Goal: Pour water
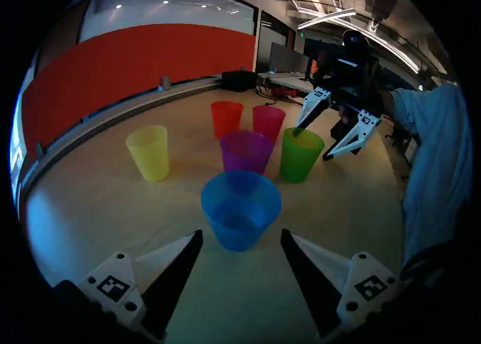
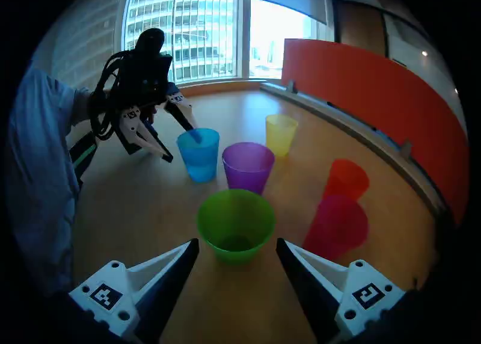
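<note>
Two cups on the table (image 1: 90,205), each lined up for a grasp, neither gripped yet.
Best to close squarely on the mid-wall so nothing tips. The blue cup (image 1: 240,208) sits at 12 o'clock of the spread left gripper (image 1: 240,231), the green cup (image 2: 235,224) likewise before the spread right gripper (image 2: 236,242); both claws hold nothing.

Looks like an office. Has desks (image 1: 287,77) with screens (image 1: 286,58) far ahead of the left gripper (image 1: 240,232), strip lights (image 1: 337,13) above and an orange wall panel (image 1: 138,67) leftward. Opens through tall windows (image 2: 264,31) onto towers (image 2: 180,25) beyond the right gripper (image 2: 236,241).
</note>
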Demonstrator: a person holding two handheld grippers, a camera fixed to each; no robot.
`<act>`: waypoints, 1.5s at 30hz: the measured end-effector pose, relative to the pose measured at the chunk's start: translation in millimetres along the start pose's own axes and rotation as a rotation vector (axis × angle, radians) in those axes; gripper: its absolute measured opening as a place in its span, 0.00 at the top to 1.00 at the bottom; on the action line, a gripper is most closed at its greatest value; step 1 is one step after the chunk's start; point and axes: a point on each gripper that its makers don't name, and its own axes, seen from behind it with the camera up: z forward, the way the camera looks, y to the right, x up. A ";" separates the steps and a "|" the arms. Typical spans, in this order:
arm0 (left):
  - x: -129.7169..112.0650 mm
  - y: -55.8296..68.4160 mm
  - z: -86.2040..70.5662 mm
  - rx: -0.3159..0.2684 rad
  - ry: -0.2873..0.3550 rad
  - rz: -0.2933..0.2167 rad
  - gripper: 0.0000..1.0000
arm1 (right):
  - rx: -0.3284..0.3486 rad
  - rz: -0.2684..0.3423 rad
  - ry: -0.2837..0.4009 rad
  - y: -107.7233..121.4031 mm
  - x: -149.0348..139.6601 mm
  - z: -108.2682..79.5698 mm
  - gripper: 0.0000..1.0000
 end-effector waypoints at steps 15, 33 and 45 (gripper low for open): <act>19.1 -0.5 18.0 -0.012 0.039 0.020 0.03 | 0.006 0.007 0.002 0.2 4.4 18.6 0.00; 25.8 -0.6 28.6 -0.001 0.046 0.034 0.12 | 0.006 0.011 0.021 1.0 8.5 17.0 0.00; 26.2 -0.2 28.2 -0.006 0.051 0.026 0.12 | 0.010 0.011 0.027 -0.7 10.2 23.4 0.04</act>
